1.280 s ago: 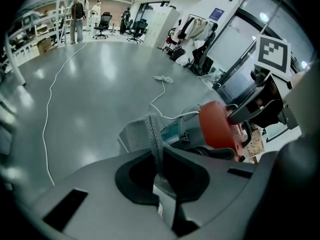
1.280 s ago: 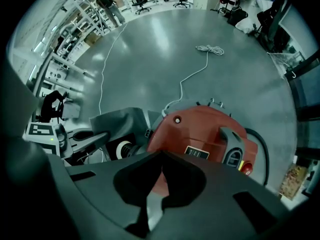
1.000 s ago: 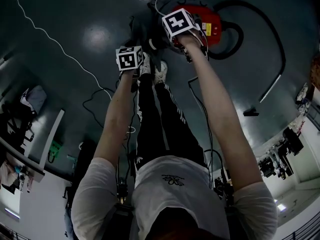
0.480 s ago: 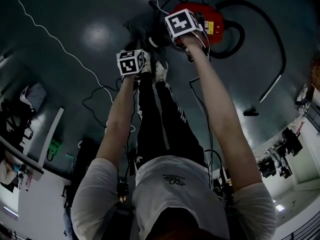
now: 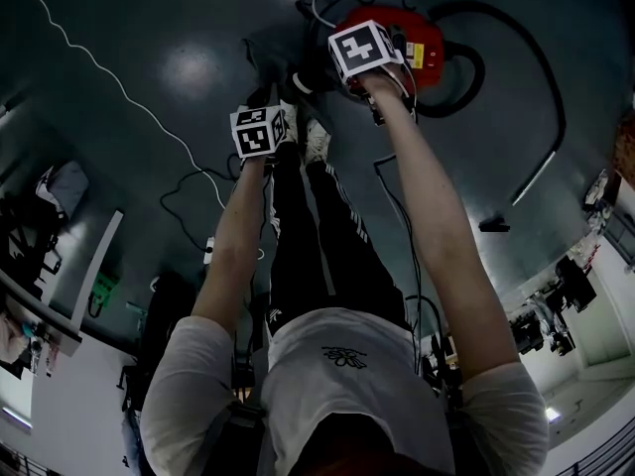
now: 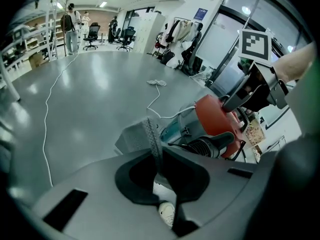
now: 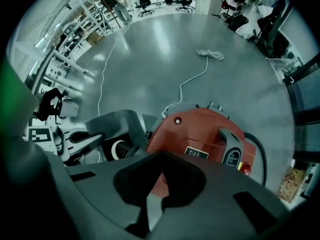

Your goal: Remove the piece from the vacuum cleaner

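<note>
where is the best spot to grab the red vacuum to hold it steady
Probably the dark carry handle on top of the red vacuum, taken from above: it stands up from the lid as a narrow bar, while the round body offers no edge.

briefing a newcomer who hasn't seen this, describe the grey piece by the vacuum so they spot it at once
Find the red vacuum cleaner on the shiny grey floor. Right beside it is the grey piece: boxy, dull and cloth-like, unlike the glossy red shell, with a speckled strip pinched in the left claw.
</note>
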Motion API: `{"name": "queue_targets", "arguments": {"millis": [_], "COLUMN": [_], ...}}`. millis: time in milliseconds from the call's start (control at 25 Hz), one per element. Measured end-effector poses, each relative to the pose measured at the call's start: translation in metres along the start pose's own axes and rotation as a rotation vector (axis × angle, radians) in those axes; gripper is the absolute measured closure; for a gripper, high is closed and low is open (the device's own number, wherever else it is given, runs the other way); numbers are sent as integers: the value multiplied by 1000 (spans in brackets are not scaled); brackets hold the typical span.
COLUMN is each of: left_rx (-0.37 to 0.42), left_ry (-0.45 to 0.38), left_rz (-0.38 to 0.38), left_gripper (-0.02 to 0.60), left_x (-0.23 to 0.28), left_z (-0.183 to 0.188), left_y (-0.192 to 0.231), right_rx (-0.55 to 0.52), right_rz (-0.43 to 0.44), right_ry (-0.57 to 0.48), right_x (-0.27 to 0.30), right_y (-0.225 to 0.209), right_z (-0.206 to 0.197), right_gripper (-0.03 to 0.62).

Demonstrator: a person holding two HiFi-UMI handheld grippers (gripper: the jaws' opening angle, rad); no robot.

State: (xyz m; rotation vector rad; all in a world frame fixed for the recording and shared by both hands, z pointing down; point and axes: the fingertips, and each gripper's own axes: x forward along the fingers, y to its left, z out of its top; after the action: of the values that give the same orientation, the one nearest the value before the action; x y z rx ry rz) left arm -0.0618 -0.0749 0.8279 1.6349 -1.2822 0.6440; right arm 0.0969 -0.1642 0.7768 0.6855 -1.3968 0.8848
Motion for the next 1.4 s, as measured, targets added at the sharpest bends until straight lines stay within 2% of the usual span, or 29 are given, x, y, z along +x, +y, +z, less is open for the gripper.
{"name": "queue_targets", "arguments": {"millis": [320,480,560,640,680,760,880,1000,1080,1200,1280,1400], "left_rx": [37,54,66,30,-5,-30,5,-18,-44,-87,-100,-91], "left_ry": [-6,5,47,112,127,108,56,2,-46,-121,-160,-219], "left_rz": [6,11,55,158,201,233,222,232,241,258,261,264], "left_gripper": [565,565,565,566,566,566,566,566,566,566,566,566], "left_x": [-7,-10,-13,-28,-39,-60,-73,-80,-91,-119,-139,-171], "left_z": [1,-4,-18,-47,-60,-66,-45,-19,4,35,55,93], "left_y": [-1,-1,12,42,58,77,80,82,85,86,83,81], "right_rx": [-77,-79,-79,-69,-58,-38,-1,5,41,151,207,194], "right_rz": [-76,-61,-57,-60,-59,-45,65,131,118,79,105,118], "right_ry": [-68,-79,-80,-85,-89,-94,-12,43,25,-31,-89,-181], "right_x": [1,2,2,3,3,2,2,2,0,-8,-25,-64], "right_y": [7,6,6,6,4,-5,-6,-3,-5,0,12,35], "right_z": [1,1,3,3,2,4,1,3,6,-2,-5,8], "right_gripper": [583,583,583,583,583,583,583,583,583,583,583,583]}}
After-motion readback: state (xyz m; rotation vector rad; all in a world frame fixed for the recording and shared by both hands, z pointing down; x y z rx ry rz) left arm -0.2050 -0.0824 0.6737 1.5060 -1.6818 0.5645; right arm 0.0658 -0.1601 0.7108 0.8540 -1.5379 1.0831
